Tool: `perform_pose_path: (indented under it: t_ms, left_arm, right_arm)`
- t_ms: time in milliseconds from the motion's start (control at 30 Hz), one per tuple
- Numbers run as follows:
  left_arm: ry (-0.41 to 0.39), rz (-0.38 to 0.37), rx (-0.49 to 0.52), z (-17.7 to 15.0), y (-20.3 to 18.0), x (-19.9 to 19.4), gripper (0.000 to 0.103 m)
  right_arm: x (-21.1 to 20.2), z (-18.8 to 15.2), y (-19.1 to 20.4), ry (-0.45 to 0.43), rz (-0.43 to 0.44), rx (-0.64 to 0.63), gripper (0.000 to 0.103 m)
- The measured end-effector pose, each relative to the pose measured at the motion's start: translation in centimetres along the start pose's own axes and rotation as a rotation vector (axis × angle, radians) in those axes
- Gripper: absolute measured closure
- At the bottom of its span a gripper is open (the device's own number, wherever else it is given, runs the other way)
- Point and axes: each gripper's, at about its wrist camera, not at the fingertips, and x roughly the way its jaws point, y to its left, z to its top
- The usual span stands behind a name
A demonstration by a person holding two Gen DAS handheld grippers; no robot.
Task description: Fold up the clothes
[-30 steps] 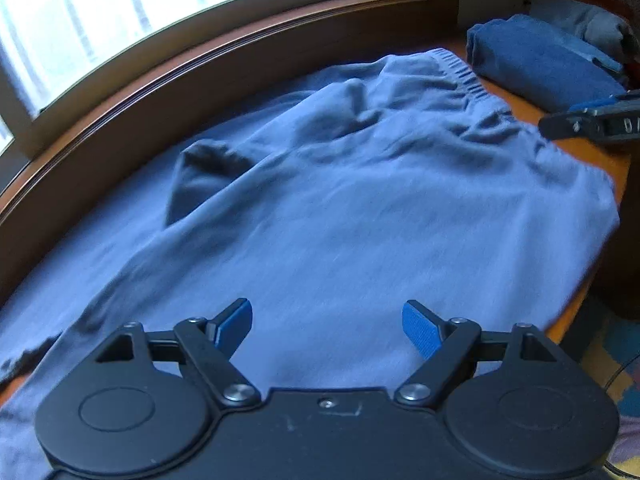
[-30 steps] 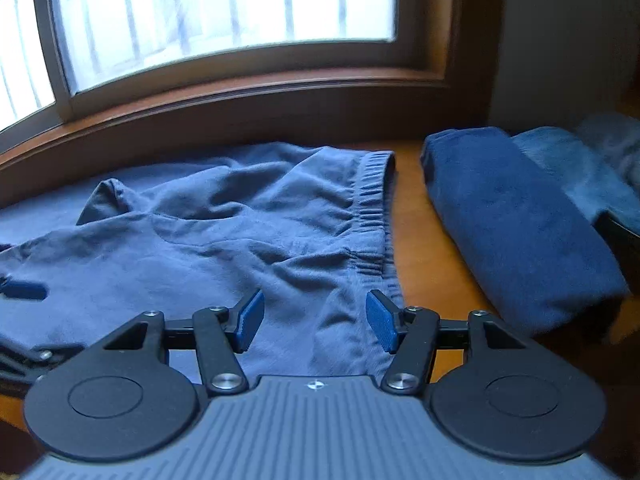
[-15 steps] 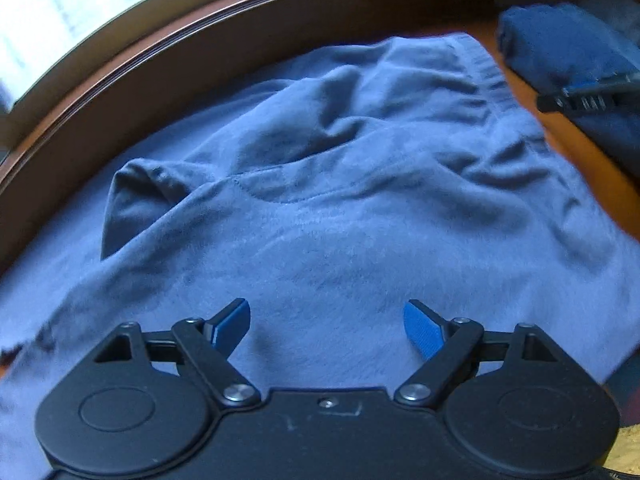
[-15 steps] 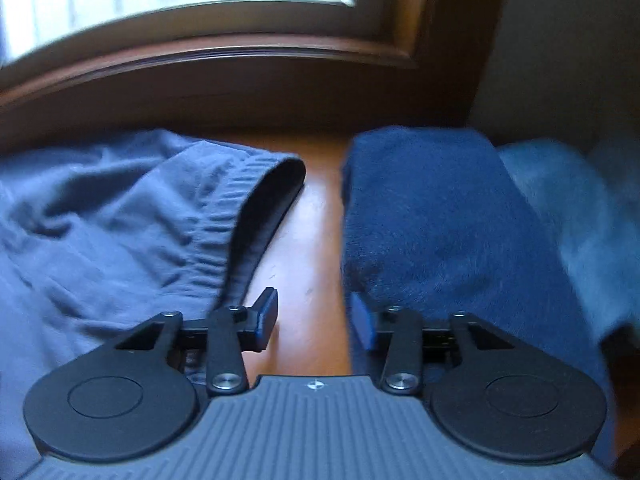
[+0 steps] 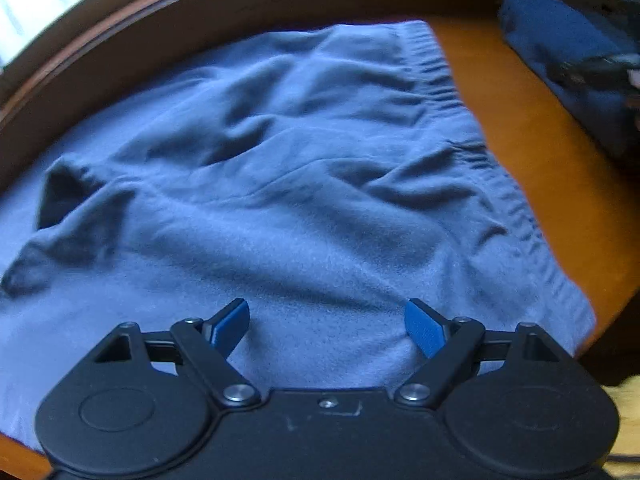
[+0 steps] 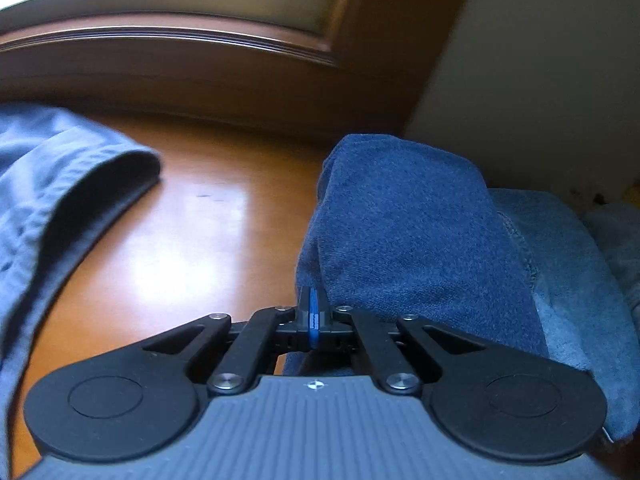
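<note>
A grey-blue garment (image 5: 304,184) with an elastic waistband (image 5: 480,152) lies spread and wrinkled on the orange-brown wooden surface (image 5: 532,148). My left gripper (image 5: 326,308) hovers over its near part, open, with nothing between the blue pads. In the right wrist view the waistband end (image 6: 72,184) is at the left. My right gripper (image 6: 314,314) is shut, its pads pressed together at the left edge of a folded dark blue garment (image 6: 416,232); no cloth shows between the pads. It appears blurred at the far right in the left wrist view (image 5: 588,70).
A lighter blue folded piece (image 6: 576,280) lies right of the dark one. A dark wooden window sill (image 6: 168,36) and a pale wall (image 6: 540,60) bound the far side. Bare wood (image 6: 192,232) separates the spread garment from the folded pile. The surface's near edge (image 5: 616,312) drops off at the right.
The right gripper swung right from the waistband to the dark folded garment and closed its jaws. The left gripper moved along the spread garment toward the waistband, staying open.
</note>
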Motion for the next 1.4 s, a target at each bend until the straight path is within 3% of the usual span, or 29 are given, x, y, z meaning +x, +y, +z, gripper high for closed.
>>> perform_pose_path:
  t_ms: [33,100,167,200,300,367,400,467,533,700,833,933,1000,1100,1200,1233,1300,1400]
  left_arm:
    - [0.005,-0.020,0.002,0.0,-0.5,0.0,0.019]
    - [0.013,-0.056,0.007,0.0,-1.4,0.0,0.019]
    - [0.006,-0.058,0.003,-0.1,-1.6,-0.4,0.019]
    - [-0.004,-0.052,-0.021,-0.1,-1.1,-0.7,0.019]
    - [-0.087,0.067,-0.103,-0.1,2.1,-2.4,0.019]
    - [-0.119,0.211,-0.140,-0.1,4.8,-3.1,0.019]
    - [-0.124,0.286,-0.157,0.0,6.1,-3.3,0.019]
    - [-0.106,0.386,-0.190,0.0,8.4,-3.1,0.019]
    - [-0.060,0.431,-0.224,-0.5,10.5,-2.4,0.019]
    - [0.007,0.344,-0.309,-2.4,11.2,-1.5,0.018]
    - [0.049,0.112,-0.373,-2.9,10.4,-1.8,0.015]
    - [0.049,0.087,-0.308,-3.4,9.5,-2.6,0.016]
    - [0.017,0.104,-0.316,-3.2,11.1,-3.6,0.018]
    - [-0.033,0.137,-0.328,-2.9,13.8,-5.3,0.018]
    - [-0.105,0.262,-0.323,-1.7,18.1,-6.7,0.018]
    - [-0.116,0.312,-0.298,-0.8,19.4,-6.6,0.018]
    - [-0.135,0.401,-0.247,1.1,21.9,-6.1,0.018]
    - [-0.120,0.432,-0.173,4.5,23.8,-3.2,0.018]
  right_arm:
    - [-0.3,0.3,-0.1,0.005,0.017,0.021,0.100]
    - [-1.4,0.9,-0.1,-0.013,0.084,0.079,0.078]
    - [-2.7,1.6,0.4,-0.068,0.190,0.141,0.036]
    - [-3.1,2.0,1.0,-0.097,0.245,0.154,0.029]
    - [-2.7,3.4,3.1,-0.142,0.347,0.126,0.027]
    - [-1.2,4.3,4.3,-0.103,0.357,0.107,0.030]
    - [-0.3,4.7,4.9,-0.074,0.364,0.100,0.034]
    - [1.7,5.1,6.1,0.002,0.387,0.068,0.067]
    - [2.3,5.4,7.2,-0.014,0.382,0.025,0.066]
    - [4.0,8.0,10.3,-0.111,0.188,-0.133,0.066]
    - [4.0,9.6,11.6,-0.129,0.087,-0.179,0.052]
    - [0.2,9.1,11.5,-0.196,0.009,-0.188,0.050]
    - [-3.8,8.0,11.6,-0.263,0.020,-0.216,0.050]
    - [-9.5,5.9,13.0,-0.286,0.301,-0.257,0.048]
    - [-12.4,3.8,16.6,-0.180,0.718,-0.316,0.050]
    - [-12.9,3.1,18.1,-0.150,0.810,-0.330,0.051]
    - [-13.6,1.8,21.4,-0.123,0.870,-0.380,0.052]
    - [-13.5,0.5,24.5,-0.090,0.857,-0.467,0.057]
